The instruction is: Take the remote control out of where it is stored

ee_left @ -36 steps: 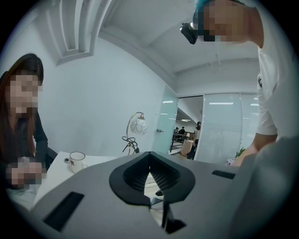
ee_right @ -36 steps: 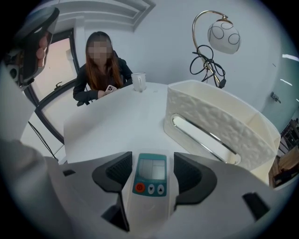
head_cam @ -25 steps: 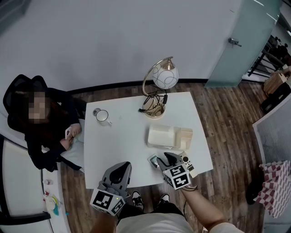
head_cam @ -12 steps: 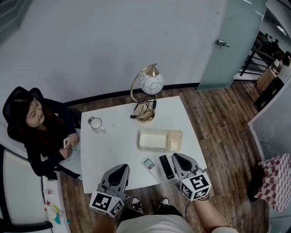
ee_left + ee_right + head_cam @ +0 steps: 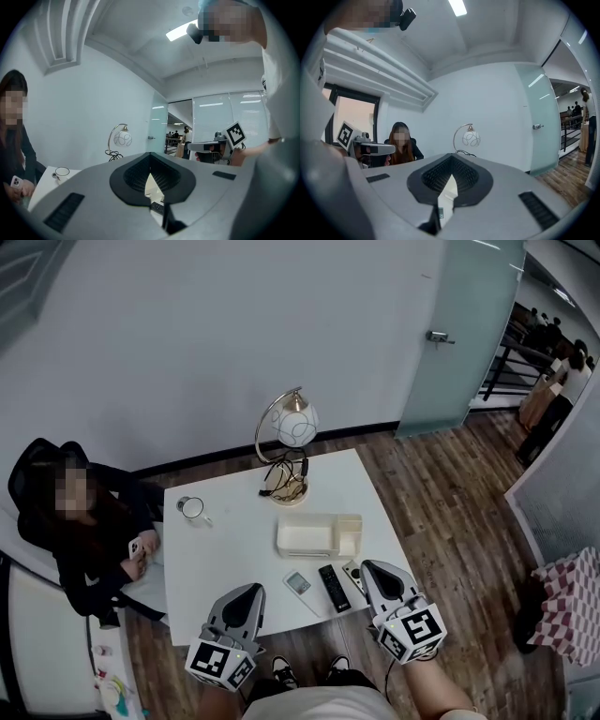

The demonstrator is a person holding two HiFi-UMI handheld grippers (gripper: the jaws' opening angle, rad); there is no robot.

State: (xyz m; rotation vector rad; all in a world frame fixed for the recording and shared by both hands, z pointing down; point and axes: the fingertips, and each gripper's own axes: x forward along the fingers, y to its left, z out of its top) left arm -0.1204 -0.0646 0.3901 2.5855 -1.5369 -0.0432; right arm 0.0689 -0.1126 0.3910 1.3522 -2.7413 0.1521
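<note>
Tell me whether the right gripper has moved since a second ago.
Yes. The right gripper has drawn back from the white box toward the near right corner of the table, and now sits just right of the black remote.

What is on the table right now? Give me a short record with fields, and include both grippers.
table: white table
storage: cream box mid-table, in front of the lamp
remotes: white remote, black remote, small grey remote, side by side near the front edge, outside the box
mug: mug, back left
left gripper: shut, holding nothing
right gripper: shut, holding nothing
person: seated at the table's left, phone in hand
</note>
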